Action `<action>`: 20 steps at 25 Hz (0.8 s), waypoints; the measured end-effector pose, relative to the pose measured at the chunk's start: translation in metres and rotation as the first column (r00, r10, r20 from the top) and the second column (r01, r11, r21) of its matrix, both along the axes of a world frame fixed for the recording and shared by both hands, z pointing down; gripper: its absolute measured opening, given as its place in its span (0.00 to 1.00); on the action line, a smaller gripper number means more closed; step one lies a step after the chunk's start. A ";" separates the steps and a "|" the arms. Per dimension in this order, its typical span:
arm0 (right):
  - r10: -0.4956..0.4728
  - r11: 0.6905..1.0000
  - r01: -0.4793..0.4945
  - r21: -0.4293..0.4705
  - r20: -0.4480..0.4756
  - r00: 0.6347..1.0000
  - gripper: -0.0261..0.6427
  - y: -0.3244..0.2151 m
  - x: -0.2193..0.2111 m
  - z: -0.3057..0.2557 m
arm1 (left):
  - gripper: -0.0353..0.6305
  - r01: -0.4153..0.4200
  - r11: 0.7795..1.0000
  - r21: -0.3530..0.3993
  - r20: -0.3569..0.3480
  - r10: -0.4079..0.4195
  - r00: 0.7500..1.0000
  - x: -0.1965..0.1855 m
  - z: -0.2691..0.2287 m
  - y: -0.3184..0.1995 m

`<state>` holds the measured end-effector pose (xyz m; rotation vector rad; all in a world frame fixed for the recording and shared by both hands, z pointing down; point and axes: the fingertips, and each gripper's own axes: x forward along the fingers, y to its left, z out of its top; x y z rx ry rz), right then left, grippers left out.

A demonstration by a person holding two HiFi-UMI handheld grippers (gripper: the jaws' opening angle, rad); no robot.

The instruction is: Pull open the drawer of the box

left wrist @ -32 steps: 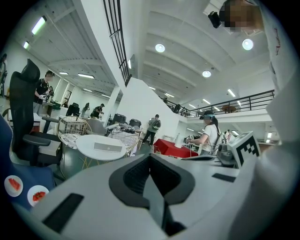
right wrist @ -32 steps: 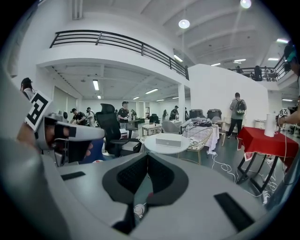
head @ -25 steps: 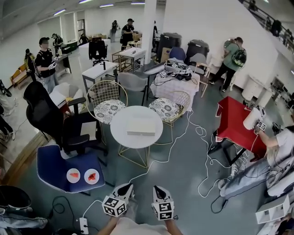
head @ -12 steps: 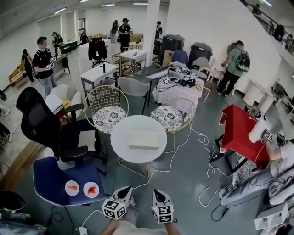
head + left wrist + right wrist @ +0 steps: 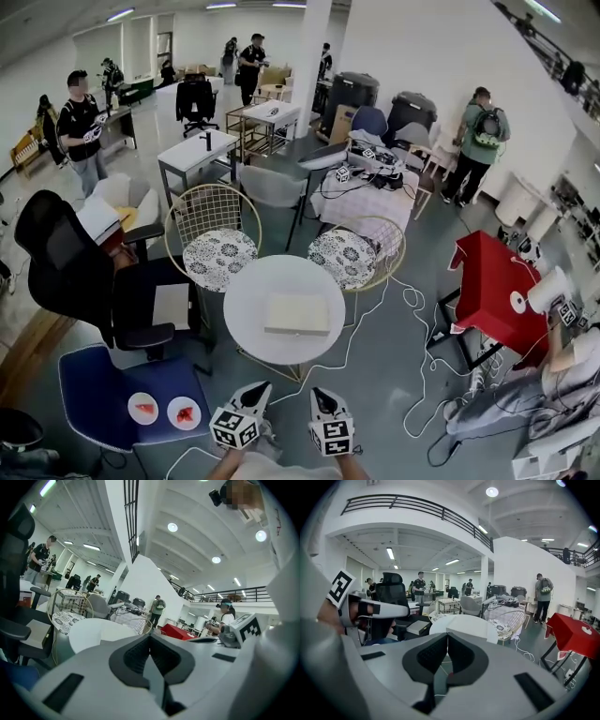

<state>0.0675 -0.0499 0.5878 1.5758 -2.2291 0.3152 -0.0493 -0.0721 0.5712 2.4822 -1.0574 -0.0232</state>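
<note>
hanging low and close to the person's body, the left gripper [image 5: 262, 386] and the right gripper [image 5: 318, 395] sit side by side at the bottom edge of the head view, well apart from the box [image 5: 297, 314] they are meant for. that box lies flat near the middle of the round white table [image 5: 246, 298], across a stretch of floor [image 5: 375, 389], so neither tool can reach it from here. with their tips pointing ahead toward the table, the posture reads as a carry for the approach, not a working stance. the left gripper view shows that tool's jaws pressed together with nothing between them, and the right gripper view shows the same: pads meeting, empty. closed jaws make sense while nothing needs gripping. the drawer seems to be pushed in, though the box is too small here to make out a handle. the wire chairs [image 5: 214, 234] stand at the table's far side, so the near side is probably where the pull will be made.
</note>
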 end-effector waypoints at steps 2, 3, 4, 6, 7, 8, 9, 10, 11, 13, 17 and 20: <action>-0.007 1.000 0.007 -0.001 0.000 1.000 0.06 -0.023 -0.004 -0.002 | 0.07 0.007 1.000 -0.004 -0.001 -0.007 1.000 -0.004 -0.001 -0.023; -0.007 1.000 0.007 -0.002 0.001 1.000 0.06 -0.035 -0.005 -0.003 | 0.07 0.009 1.000 -0.006 0.001 -0.009 1.000 -0.006 -0.001 -0.035; -0.006 1.000 0.006 -0.001 0.001 1.000 0.06 -0.046 -0.006 -0.003 | 0.07 0.009 1.000 -0.006 0.003 -0.009 1.000 -0.008 -0.001 -0.046; -0.003 1.000 0.003 0.001 0.003 1.000 0.06 -0.068 -0.010 -0.006 | 0.07 0.006 1.000 -0.004 0.006 -0.006 1.000 -0.011 -0.004 -0.067; -0.001 1.000 0.001 0.002 0.005 1.000 0.06 -0.078 -0.011 -0.008 | 0.07 0.004 1.000 -0.003 0.007 -0.004 1.000 -0.013 -0.006 -0.077; 0.001 1.000 -0.001 0.002 0.007 1.000 0.06 -0.088 -0.014 -0.010 | 0.07 0.002 1.000 -0.003 0.009 -0.002 1.000 -0.015 -0.008 -0.086; 0.003 1.000 -0.003 0.003 0.008 1.000 0.06 -0.097 -0.016 -0.012 | 0.07 0.000 1.000 -0.003 0.012 0.000 1.000 -0.016 -0.010 -0.096; 0.004 1.000 -0.005 0.006 0.010 1.000 0.06 -0.107 -0.017 -0.013 | 0.07 -0.004 1.000 -0.001 0.015 0.004 1.000 -0.018 -0.011 -0.105; 0.005 1.000 -0.006 0.009 0.013 1.000 0.06 -0.116 -0.019 -0.014 | 0.07 -0.008 1.000 0.001 0.018 0.008 1.000 -0.018 -0.011 -0.114; 0.008 1.000 -0.009 0.016 0.018 1.000 0.06 -0.132 -0.020 -0.013 | 0.07 -0.014 1.000 0.010 0.024 0.014 1.000 -0.019 -0.012 -0.130; 0.011 1.000 -0.011 0.016 0.030 0.999 0.06 -0.146 -0.020 -0.012 | 0.07 -0.017 1.000 0.019 0.038 0.016 0.999 -0.019 -0.015 -0.145; 0.003 1.000 -0.004 0.020 0.041 0.999 0.06 -0.151 -0.020 -0.011 | 0.07 -0.016 1.000 0.021 0.053 0.015 0.998 -0.019 -0.015 -0.148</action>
